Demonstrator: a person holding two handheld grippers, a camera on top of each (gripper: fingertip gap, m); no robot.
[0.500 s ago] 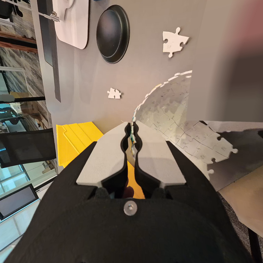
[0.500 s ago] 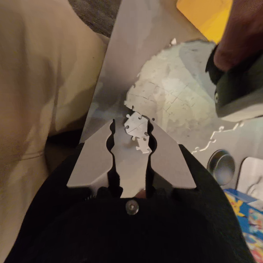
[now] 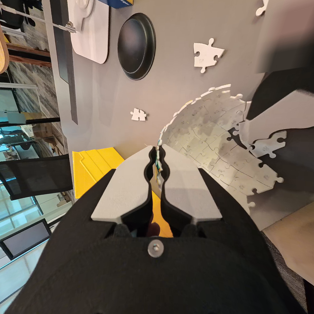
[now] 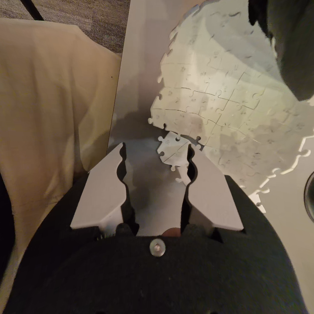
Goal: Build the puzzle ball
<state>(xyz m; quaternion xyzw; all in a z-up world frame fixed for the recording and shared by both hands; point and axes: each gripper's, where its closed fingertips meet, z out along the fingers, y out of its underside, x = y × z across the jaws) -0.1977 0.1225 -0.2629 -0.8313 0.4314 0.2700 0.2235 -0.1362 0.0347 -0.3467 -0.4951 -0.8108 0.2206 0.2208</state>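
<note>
While the left tool (image 3: 158,153) stays pinched on the rim of the half-built puzzle shell (image 3: 212,144), the right tool (image 4: 155,146), spread and holding nothing, noses at a loose piece (image 4: 171,149) just off its inner finger. Risk: a shove pops seams or buckles the shell. Clear surface (image 3: 169,81) ahead of the left tool; its edge lies close behind.

Both wrist cameras look along their fingers, close on the shared puzzle shell (image 3: 212,144) from opposite sides.

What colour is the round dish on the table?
Black dish; clearest in the left wrist view.
</note>
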